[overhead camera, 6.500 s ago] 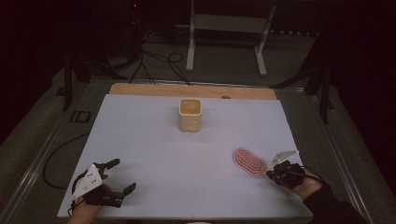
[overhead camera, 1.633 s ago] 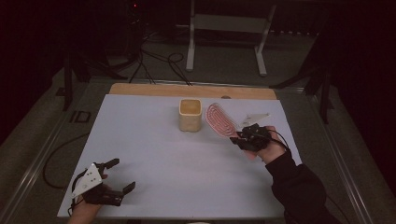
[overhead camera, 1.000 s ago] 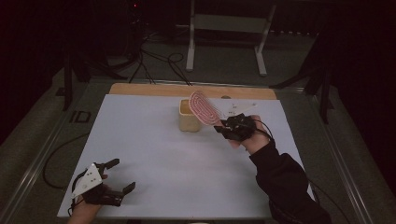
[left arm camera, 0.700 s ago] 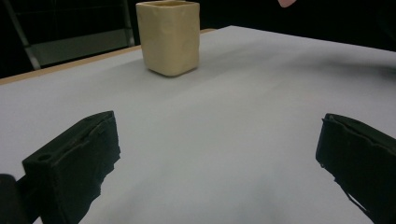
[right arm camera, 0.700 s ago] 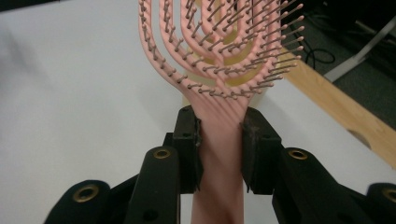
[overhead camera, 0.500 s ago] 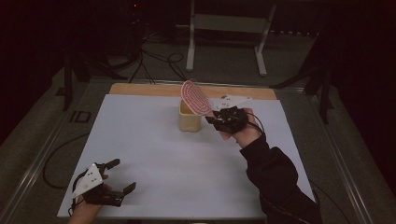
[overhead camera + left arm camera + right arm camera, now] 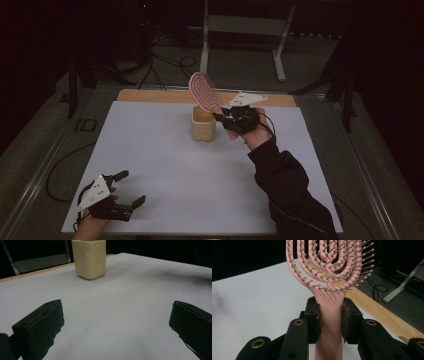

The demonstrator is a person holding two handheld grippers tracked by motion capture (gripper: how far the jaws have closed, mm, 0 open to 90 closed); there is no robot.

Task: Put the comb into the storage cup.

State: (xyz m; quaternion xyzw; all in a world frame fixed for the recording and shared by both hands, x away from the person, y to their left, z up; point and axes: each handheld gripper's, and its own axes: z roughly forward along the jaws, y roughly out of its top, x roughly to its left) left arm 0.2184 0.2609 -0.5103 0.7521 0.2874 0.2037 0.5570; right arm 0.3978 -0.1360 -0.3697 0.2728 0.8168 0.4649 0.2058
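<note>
The right gripper (image 7: 329,320) is clamped on the handle of a pink hairbrush (image 7: 329,272), its two black jaws pressing the narrow neck from either side just below the point where the handle fans out into the vented, bristled head. In the right gripper view the brush stands straight up out of the jaws, bristles facing the camera, with the white table surface and a strip of wooden edge (image 7: 384,315) behind it. From the high view, the right gripper (image 7: 222,116) is held up off the table at the far middle, just to the right of a cream-coloured cup (image 7: 203,125), and the hairbrush (image 7: 202,92) slants up and to the left from it so that its head hangs in the air above the cup's open top, not touching it. The right hand (image 7: 250,131) is raised with the wrist bent back, the dark-sleeved forearm reaching diagonally from the lower right edge across the white table (image 7: 150,150). The left gripper (image 7: 127,189) rests low at the near left corner of the table, its jaws spread wide with nothing between them; the left gripper view looks across bare white surface to the cup (image 7: 89,258), well apart from it.
</note>
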